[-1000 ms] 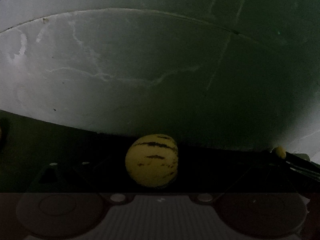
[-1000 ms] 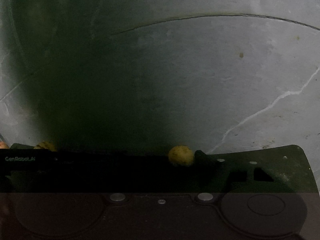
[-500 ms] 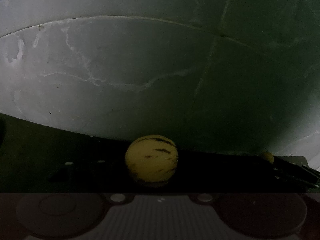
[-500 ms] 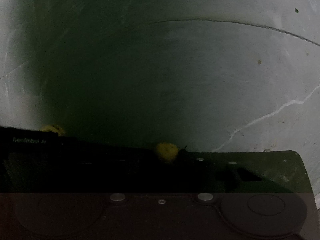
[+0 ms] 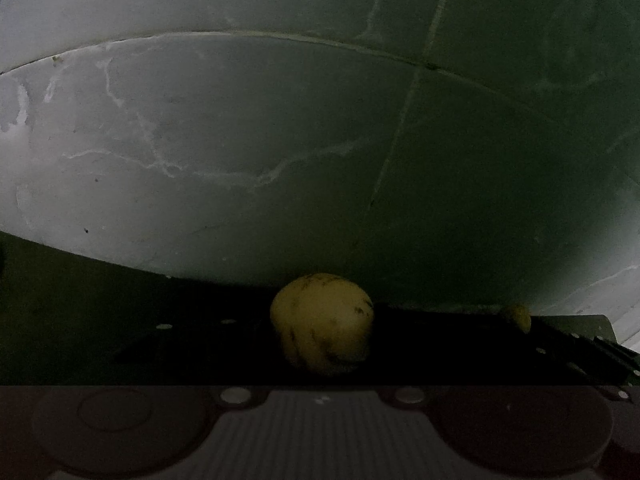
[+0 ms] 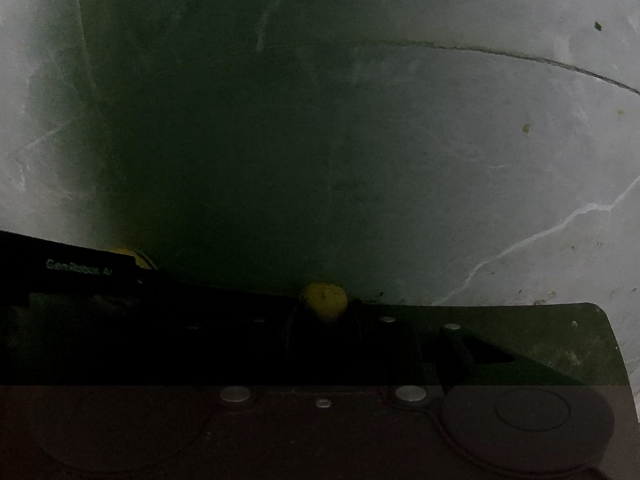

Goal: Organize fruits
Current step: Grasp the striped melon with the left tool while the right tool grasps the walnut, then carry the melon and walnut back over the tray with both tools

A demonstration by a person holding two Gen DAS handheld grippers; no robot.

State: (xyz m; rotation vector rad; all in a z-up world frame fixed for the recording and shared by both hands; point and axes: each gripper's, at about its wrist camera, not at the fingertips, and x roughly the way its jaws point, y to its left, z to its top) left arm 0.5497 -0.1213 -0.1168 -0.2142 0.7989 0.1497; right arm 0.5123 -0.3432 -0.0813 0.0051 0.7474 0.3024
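Observation:
A round yellow fruit with dark stripes (image 5: 322, 324) sits between the dark fingers of my left gripper (image 5: 322, 344), low in the middle of the left wrist view. The jaws are closing and both fingers lie against its sides. A small plain yellow fruit (image 6: 324, 306) is pinched at the fingertips of my right gripper (image 6: 325, 316), whose jaws are also closing. In the left wrist view the same small fruit (image 5: 518, 316) shows at the right. The striped fruit (image 6: 132, 256) peeks over the left gripper's dark body in the right wrist view.
Below both grippers lies a grey stone floor (image 5: 240, 140) with pale veins and thin joint lines. A heavy shadow covers its middle (image 6: 260, 180). A few small specks (image 6: 526, 128) lie on the floor at the right.
Both pairs of fingers have drawn in onto their fruits. The striped fruit has rolled, so most of its stripes now face down. The small fruit sits tighter between the right fingertips.

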